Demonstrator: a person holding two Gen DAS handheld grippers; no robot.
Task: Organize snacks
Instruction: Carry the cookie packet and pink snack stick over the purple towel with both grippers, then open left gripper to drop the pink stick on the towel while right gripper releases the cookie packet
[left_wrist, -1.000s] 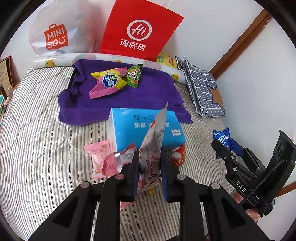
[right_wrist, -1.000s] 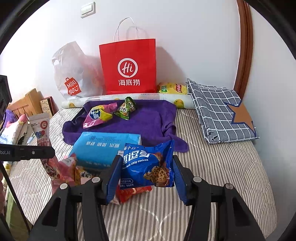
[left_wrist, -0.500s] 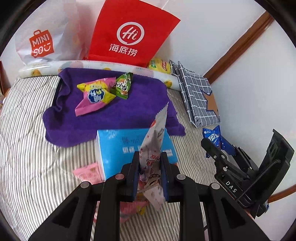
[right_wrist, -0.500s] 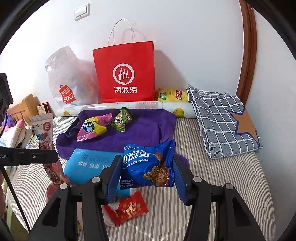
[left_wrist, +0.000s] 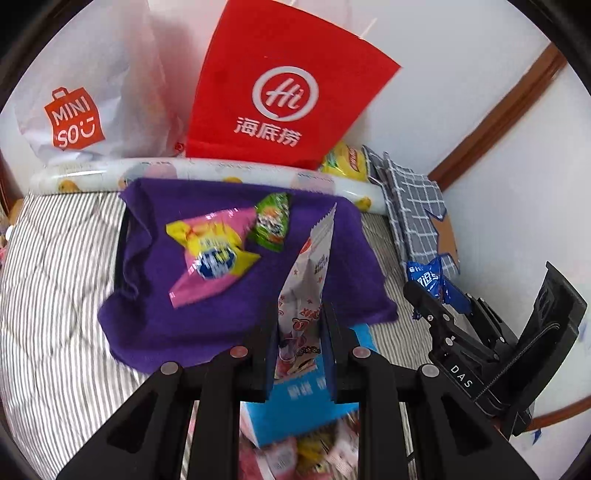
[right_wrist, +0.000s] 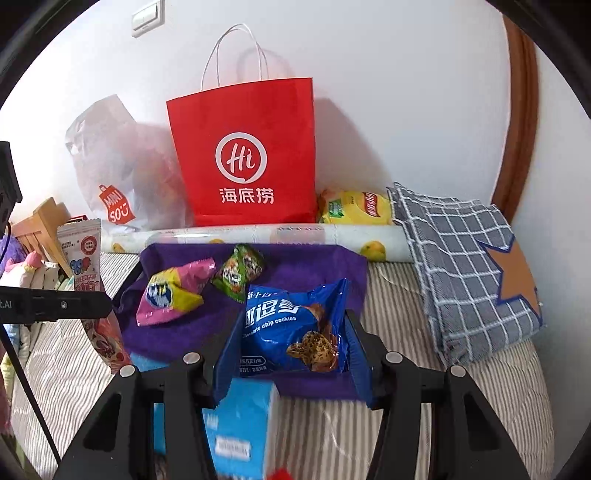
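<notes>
The left gripper (left_wrist: 298, 343) pinched a white pouch (left_wrist: 309, 280) upright, above the purple towel's (left_wrist: 155, 317) near edge; to its right the right gripper (right_wrist: 291, 354) clamped a blue cookie pack (right_wrist: 291, 325) over the same edge. Both were best carried low onto bare towel, clear of the pink pack (left_wrist: 210, 254) and green pack (left_wrist: 271, 221), and set flat before letting go.

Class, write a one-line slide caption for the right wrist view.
Right tongs grip a blue chocolate chip cookie pack above the purple towel, where two snack packets already lie.
</notes>
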